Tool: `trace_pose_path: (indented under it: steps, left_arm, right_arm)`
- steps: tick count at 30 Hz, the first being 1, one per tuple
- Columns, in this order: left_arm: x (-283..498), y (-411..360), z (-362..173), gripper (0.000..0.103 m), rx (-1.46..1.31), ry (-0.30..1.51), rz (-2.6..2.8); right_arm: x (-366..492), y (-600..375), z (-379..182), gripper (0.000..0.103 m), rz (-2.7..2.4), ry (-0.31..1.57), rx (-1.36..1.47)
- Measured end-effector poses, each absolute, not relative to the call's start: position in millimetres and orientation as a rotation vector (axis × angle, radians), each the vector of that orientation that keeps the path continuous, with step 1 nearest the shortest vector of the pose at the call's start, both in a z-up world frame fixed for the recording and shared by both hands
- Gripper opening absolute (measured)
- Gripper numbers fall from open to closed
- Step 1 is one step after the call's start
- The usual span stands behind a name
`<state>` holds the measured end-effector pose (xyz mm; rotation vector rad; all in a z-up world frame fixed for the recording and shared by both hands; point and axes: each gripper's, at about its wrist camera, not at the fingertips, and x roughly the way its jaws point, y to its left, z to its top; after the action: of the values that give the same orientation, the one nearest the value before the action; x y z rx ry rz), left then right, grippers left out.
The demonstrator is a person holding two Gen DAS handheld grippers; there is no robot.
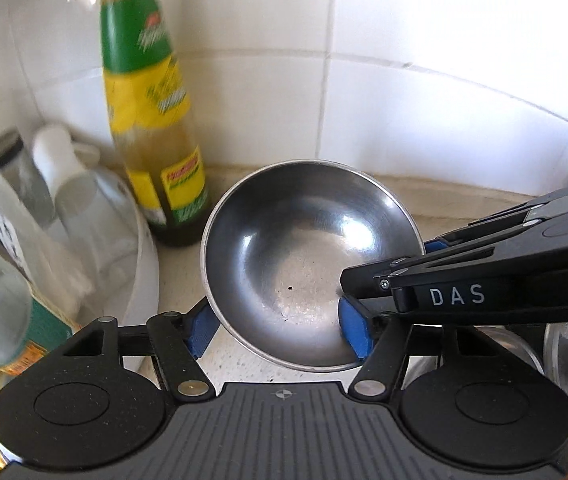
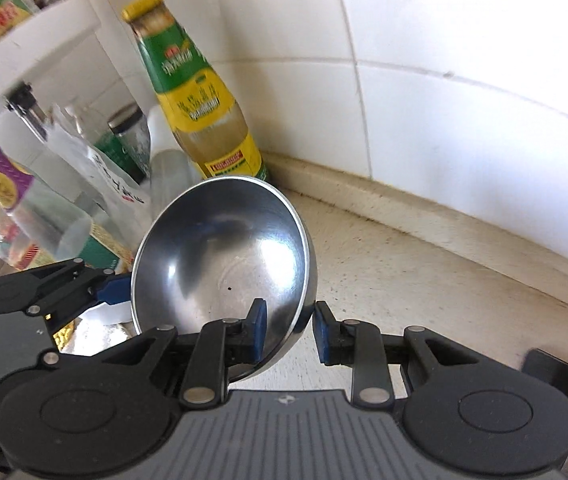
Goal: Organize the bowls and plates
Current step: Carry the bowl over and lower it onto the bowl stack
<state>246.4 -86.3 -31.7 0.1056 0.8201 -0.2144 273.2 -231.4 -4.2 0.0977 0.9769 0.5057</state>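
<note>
A shiny round stainless-steel bowl (image 1: pixel 308 264) fills the centre of the left wrist view, tilted so its hollow faces the camera, above a speckled beige countertop (image 1: pixel 244 368). The left gripper (image 1: pixel 280 330) sits at the lower middle of that frame with its jaws spread wide: one blue pad (image 1: pixel 200 330) lies just outside the bowl's lower left rim, the other blue pad (image 1: pixel 356 332) lies inside the bowl near its lower right rim. Whether either pad presses on the metal cannot be told. From the right edge of the frame the right gripper (image 1: pixel 388 276), black with white letters "DAS", reaches in over the bowl's right rim.

In the right wrist view the same steel bowl (image 2: pixel 224 264) stands tipped on edge at the centre, raised off the beige countertop (image 2: pixel 424 280). The right gripper (image 2: pixel 290 334) straddles the bowl's lower right rim, one blue pad (image 2: pixel 258 332) inside against the wall, the other (image 2: pixel 322 334) just outside with a small gap showing, so the jaws are narrow but not fully clamped. The left gripper (image 2: pixel 112 294) shows at the left middle, touching the bowl's left rim.

Behind the bowl, in the upper left centre, stands a tall glass bottle with yellow cap and green-yellow label (image 2: pixel 200 100) against white wall tiles (image 2: pixel 444 80). A white round rack of jars and bottles (image 2: pixel 44 40) occupies the left side.
</note>
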Motion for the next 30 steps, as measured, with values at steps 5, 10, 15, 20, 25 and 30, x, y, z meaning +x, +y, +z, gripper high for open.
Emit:
trace_pose_path:
  steps: [5, 10, 15, 20, 25, 30]
  left_arm:
    - [226, -98, -16, 0.071, 0.141, 0.762, -0.262]
    - [207, -109, -8, 0.073, 0.171, 0.731, -0.321]
    - [190, -119, -4, 0.073, 0.206, 0.716, -0.369]
    - [179, -124, -5, 0.074, 0.234, 0.711, -0.407]
    - [166, -131, -9, 0.075, 0.255, 0.724, -0.443]
    - [160, -138, -16, 0.075, 0.275, 0.751, -0.477]
  right_arm:
    - [246, -244, 13, 0.030, 0.462, 0.951, 0.100]
    - [221, -252, 21, 0.030, 0.418, 0.945, 0.110]
    - [202, -261, 25, 0.030, 0.381, 0.946, 0.128]
    - [186, -265, 24, 0.030, 0.353, 0.960, 0.134]
    - [178, -269, 16, 0.030, 0.328, 0.993, 0.144]
    - [174, -277, 8, 0.030, 0.311, 1.026, 0.154]
